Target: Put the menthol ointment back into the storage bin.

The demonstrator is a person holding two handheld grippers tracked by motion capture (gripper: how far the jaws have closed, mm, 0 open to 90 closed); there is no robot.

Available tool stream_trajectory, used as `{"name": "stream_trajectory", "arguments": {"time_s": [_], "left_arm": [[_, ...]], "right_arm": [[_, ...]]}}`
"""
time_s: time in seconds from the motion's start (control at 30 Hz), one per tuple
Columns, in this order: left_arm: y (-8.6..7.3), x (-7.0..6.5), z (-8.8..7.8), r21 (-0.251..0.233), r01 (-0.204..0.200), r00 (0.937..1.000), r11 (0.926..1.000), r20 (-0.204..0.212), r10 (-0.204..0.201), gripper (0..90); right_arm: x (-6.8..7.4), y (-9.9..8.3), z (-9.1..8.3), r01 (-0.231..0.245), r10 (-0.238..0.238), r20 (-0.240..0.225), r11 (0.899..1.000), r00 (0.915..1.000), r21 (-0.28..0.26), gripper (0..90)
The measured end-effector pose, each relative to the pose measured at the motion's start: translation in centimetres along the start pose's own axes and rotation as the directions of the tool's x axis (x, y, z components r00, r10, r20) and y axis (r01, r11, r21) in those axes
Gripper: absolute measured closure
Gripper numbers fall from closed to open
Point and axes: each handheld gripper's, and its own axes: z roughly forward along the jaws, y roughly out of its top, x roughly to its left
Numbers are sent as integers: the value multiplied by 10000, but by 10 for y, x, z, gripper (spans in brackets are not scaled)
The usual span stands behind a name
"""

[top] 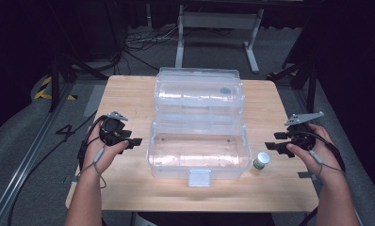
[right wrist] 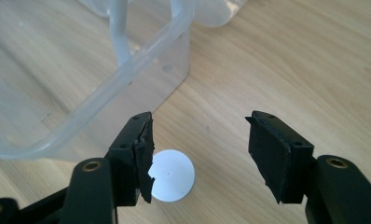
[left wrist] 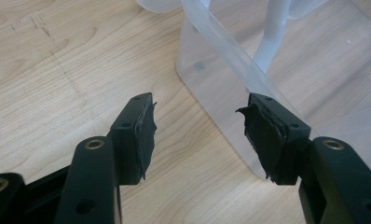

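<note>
High view, box (top: 198,149): clear plastic, lid swung back and open, standing at the middle of the wooden tabletop (top: 129,188); a latch tab hangs from its near wall.
High view, bottle (top: 261,160): small, white cap, green label, upright on the tabletop just beside the box's near right corner.
High view, left gripper (top: 134,141): held in the left hand (top: 103,150) to the left of the box, pointing at its left wall, apart from it.
High view, right gripper (top: 273,141): held in the right hand (top: 313,153) to the right of the box, pointing toward the bottle, near it but not touching.
High view, floor (top: 35,127): grey, with cables and a white stand beyond the tabletop.
Left gripper view, fingers (left wrist: 141,135): spread apart with nothing between them except bare wood; the pads are frayed at the edges.
Left gripper view, box (left wrist: 230,79): its rounded corner and rim lie just ahead of the right-hand finger, not touched.
Right gripper view, fingers (right wrist: 274,149): spread apart, gripping nothing.
Right gripper view, bottle (right wrist: 173,175): seen from above as a white round cap, below and just beside the left-hand finger, partly hidden by its torn pad.
Right gripper view, box (right wrist: 104,93): its corner sits ahead and to the left, clear of both fingers.
</note>
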Motion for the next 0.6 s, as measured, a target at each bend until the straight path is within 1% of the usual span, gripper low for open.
{"name": "stream_trajectory", "arguments": {"time_s": [0.03, 0.1, 0.13, 0.17, 0.2, 0.27, 0.37, 0.47, 0.6], "left_arm": [[0, 0, 0, 0, 0, 10000, 10000, 0, 0, 432], [0, 0, 0, 12, 30, 10000, 10000, 16, -30, 431], [0, 0, 0, 13, 84, 10000, 10000, 0, -84, 431], [0, 0, -1, -19, 77, 10000, 10000, -26, -77, 431], [0, 0, -1, -60, 87, 9999, 9999, -65, -87, 431], [0, 1, -1, -54, 87, 9999, 9999, -59, -87, 431], [-1, 1, 0, -30, 103, 9999, 9999, -59, -103, 430], [-1, 2, 0, 10, 101, 9999, 9999, -77, -101, 429], [-2, 2, 1, 60, 162, 9998, 9999, -73, -162, 428]], "right_arm": [[0, 0, 0, 0, 0, 0, 10000, 10000, 0, 403], [1, -1, 6, 182, -181, -46, 9993, 9998, 334, 391], [1, -1, 6, 182, -181, -46, 9993, 9998, 334, 391], [2, -1, 8, 199, -198, -36, 9987, 9998, 459, 388], [3, -2, 12, 343, -344, 0, 9970, 9994, 700, 386], [3, -2, 14, 394, -394, -9, 9960, 9992, 798, 385], [5, -3, 20, 529, -520, -103, 9913, 9986, 1208, 381], [5, -4, 25, 538, -507, -247, 9881, 9984, 1442, 375], [6, -5, 33, 676, -623, -348, 9811, 9974, 1812, 374]]}}
